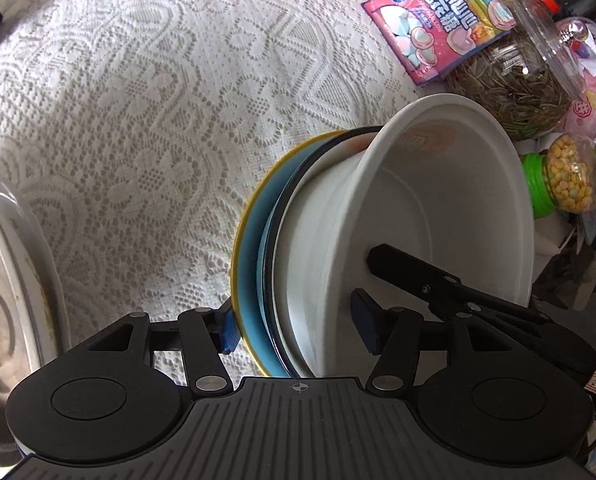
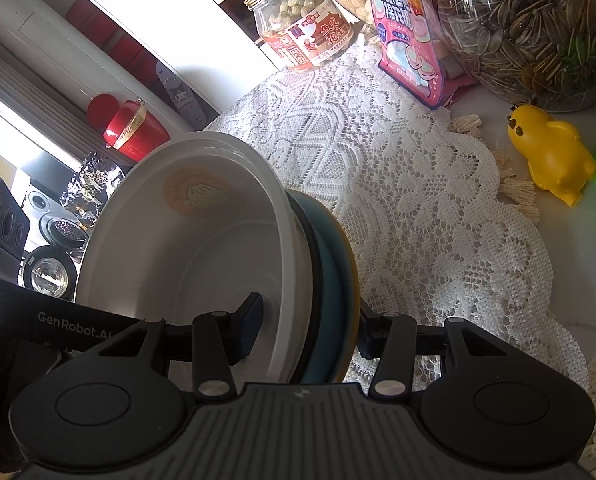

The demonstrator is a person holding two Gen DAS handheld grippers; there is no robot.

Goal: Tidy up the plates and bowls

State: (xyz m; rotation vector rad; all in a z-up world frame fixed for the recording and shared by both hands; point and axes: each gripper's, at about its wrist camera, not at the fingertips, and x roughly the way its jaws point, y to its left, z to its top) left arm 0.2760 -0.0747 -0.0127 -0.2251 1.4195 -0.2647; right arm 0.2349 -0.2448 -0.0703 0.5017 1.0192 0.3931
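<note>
A stack of dishes is held on edge above the lace cloth: a white bowl point(image 1: 450, 208) nested on a dark-rimmed plate and a blue plate with a yellow rim point(image 1: 250, 264). My left gripper point(image 1: 298, 332) is shut on the stack, one pad under the blue plate, the other inside the bowl. In the right wrist view the same white bowl point(image 2: 170, 240) and blue plate point(image 2: 334, 288) show. My right gripper point(image 2: 310, 332) is shut on the stack from the opposite side, its finger visible inside the bowl in the left wrist view point(image 1: 414, 276).
A steel bowl point(image 1: 6, 292) sits at the left on the lace tablecloth point(image 1: 138, 100). Snack items crowd the far side: a pink marshmallow bag point(image 1: 438, 20), a sunflower-seed jar point(image 2: 518, 28), a peanut jar point(image 2: 302, 28), a green-capped jar point(image 1: 566, 176), a yellow duck toy point(image 2: 550, 152).
</note>
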